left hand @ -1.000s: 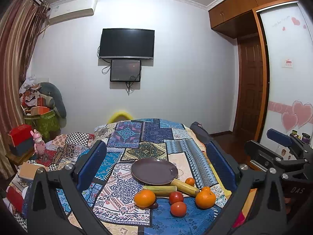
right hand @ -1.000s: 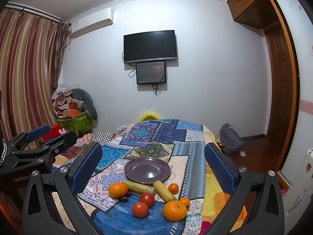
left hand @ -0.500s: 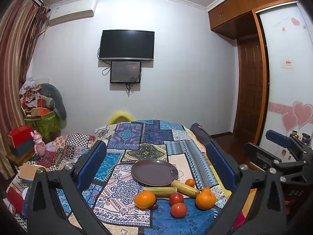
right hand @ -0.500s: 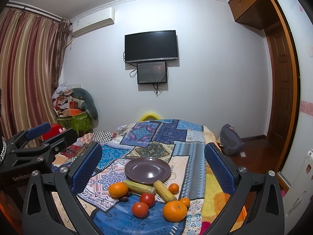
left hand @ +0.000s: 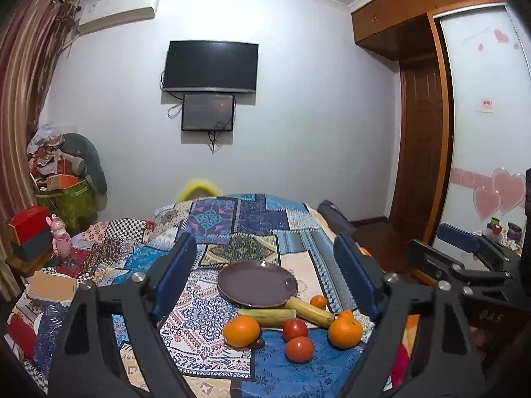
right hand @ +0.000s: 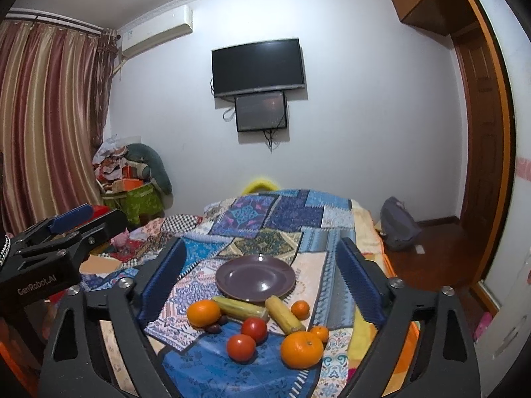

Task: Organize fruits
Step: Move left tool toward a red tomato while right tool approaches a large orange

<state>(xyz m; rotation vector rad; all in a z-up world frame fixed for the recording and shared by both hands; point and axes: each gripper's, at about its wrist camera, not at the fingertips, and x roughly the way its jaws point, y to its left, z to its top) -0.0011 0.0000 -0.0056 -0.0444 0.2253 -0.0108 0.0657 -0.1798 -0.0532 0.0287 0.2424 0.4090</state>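
An empty purple plate (left hand: 257, 283) (right hand: 255, 277) sits on the patchwork cloth. In front of it lie two oranges (left hand: 241, 330) (left hand: 345, 332), two red tomatoes (left hand: 299, 349) (left hand: 295, 329), two yellow-green sugarcane pieces (left hand: 267, 313) (left hand: 309, 308), two small tangerines (left hand: 319, 301) and a dark small fruit (right hand: 215, 327). The same fruits show in the right wrist view, such as the big orange (right hand: 301, 349) and a tomato (right hand: 241, 347). My left gripper (left hand: 265, 272) is open and empty, above and short of the fruits. My right gripper (right hand: 262, 272) is open and empty too.
The patchwork-covered table (left hand: 232, 219) runs toward the far wall with a TV (left hand: 210, 66). Boxes and a pink toy (left hand: 59, 235) crowd the left side. A grey bag (right hand: 398, 224) lies on the wooden floor at right, by the wardrobe (left hand: 421, 152).
Both grippers have drifted very slightly; the scene sits a touch higher in the views. Nothing was taken hold of and no fruit has moved.
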